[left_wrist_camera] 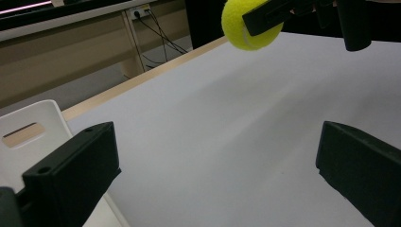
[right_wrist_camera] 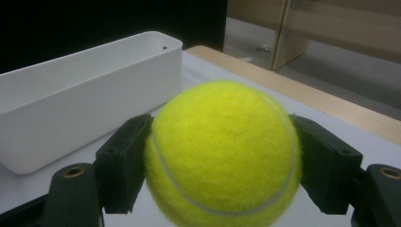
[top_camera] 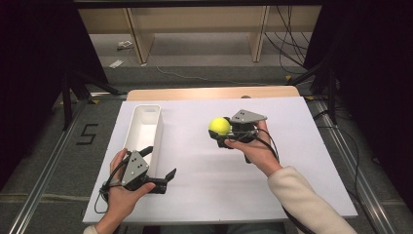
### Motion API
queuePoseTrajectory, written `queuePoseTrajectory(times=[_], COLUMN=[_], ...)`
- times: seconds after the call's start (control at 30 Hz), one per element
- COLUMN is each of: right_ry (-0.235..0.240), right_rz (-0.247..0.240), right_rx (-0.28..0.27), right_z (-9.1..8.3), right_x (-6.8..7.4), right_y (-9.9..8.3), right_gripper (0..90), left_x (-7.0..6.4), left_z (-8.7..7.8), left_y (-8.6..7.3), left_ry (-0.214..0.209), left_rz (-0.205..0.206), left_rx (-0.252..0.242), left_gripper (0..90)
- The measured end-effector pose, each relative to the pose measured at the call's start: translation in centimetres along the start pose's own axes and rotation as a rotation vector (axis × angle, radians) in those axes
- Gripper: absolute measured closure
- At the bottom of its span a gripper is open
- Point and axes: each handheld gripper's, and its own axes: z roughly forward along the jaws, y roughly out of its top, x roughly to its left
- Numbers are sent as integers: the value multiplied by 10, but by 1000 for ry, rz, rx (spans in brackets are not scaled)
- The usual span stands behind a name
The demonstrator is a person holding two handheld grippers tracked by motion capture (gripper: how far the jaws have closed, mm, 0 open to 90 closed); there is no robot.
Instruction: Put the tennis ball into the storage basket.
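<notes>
Tennis ball (top_camera: 219, 126) is clamped in the right gripper (top_camera: 220, 132), raised over the middle of the white counter (top_camera: 234, 185) in the high view. The white bin (top_camera: 155, 127) stands well to its left, seemingly with nothing in it, and the left gripper (top_camera: 160, 165) waits spread near the bin's close end.

In the left gripper view its jaws stand wide apart over bare counter, gripping nothing.

In the right gripper view the jaws pinch the ball at its sides only; being round and fuzzy, it could squirt out and roll off if the squeeze slackens before it is over the bin.
</notes>
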Motion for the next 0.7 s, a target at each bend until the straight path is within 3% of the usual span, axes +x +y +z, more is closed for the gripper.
queuePoseTrajectory(times=[0.7], right_ry=[13], right_rz=[-4], right_rx=[-9], right_z=[5], right_x=[4], right_y=[6], right_gripper=[267], left_x=[0], left_z=[0], left_y=[0], left_ry=[1], left_rz=[0], left_rx=[1], left_gripper=[0])
